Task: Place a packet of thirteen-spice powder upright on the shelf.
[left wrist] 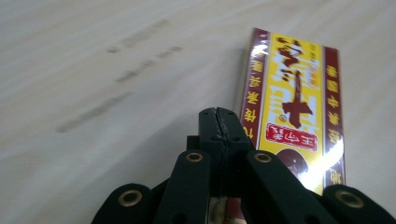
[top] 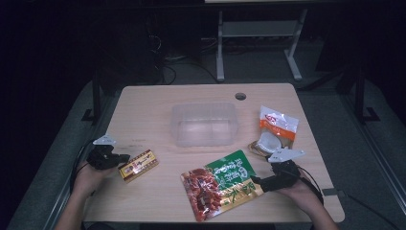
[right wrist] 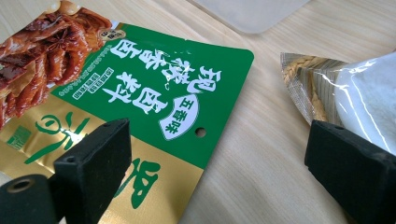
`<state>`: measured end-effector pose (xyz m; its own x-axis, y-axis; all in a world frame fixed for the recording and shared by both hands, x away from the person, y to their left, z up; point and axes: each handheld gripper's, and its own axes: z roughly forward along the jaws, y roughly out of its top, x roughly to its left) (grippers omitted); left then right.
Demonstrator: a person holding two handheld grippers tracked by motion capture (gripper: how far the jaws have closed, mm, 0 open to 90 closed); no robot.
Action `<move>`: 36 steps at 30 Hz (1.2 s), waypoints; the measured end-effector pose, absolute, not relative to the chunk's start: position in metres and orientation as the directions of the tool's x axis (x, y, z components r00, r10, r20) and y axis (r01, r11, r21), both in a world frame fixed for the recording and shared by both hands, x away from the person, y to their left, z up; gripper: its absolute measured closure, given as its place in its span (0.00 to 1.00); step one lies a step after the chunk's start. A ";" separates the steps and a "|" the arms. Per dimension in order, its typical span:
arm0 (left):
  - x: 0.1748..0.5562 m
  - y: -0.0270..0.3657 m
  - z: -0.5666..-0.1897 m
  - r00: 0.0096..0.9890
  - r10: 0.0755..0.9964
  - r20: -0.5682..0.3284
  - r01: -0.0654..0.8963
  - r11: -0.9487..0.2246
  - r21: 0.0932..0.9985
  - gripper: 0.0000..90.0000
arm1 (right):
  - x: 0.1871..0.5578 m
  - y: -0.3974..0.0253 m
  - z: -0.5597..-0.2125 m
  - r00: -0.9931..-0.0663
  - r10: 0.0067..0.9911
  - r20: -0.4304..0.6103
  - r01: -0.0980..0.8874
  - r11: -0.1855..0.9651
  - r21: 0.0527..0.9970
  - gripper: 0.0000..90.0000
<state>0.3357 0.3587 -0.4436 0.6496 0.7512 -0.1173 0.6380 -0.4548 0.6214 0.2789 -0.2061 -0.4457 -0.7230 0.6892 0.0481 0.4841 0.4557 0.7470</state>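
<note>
A small yellow and dark-red box (top: 139, 165) (left wrist: 294, 102) lies flat at the table's front left. My left gripper (top: 119, 160) (left wrist: 218, 114) is shut, its jaws pressed together with nothing between them, tips right beside the box's left edge. A large snack bag (top: 220, 184) (right wrist: 140, 84), green and gold with a red food picture, lies at the front middle. My right gripper (top: 256, 182) (right wrist: 217, 140) stands open and low over the bag's right corner, one jaw above the gold part, the other near a clear packet.
An empty clear plastic container (top: 204, 123) (right wrist: 252, 11) stands in the middle of the wooden table (top: 143, 110). A clear packet (top: 275, 132) (right wrist: 345, 93) with an orange and white label lies at the right. A cable hole (top: 240, 96) sits near the back edge.
</note>
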 end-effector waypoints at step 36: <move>0.334 0.260 -0.449 0.714 0.699 -0.040 0.595 -0.575 0.562 0.25 | 0.280 -0.204 -0.448 -0.726 0.686 0.044 0.485 0.465 0.741 0.08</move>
<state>0.3337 0.2596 -0.4490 0.7138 0.6992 -0.0398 0.5945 -0.5749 0.5622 0.2801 -0.2041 -0.4478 -0.7260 0.6863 0.0444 0.4846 0.4646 0.7411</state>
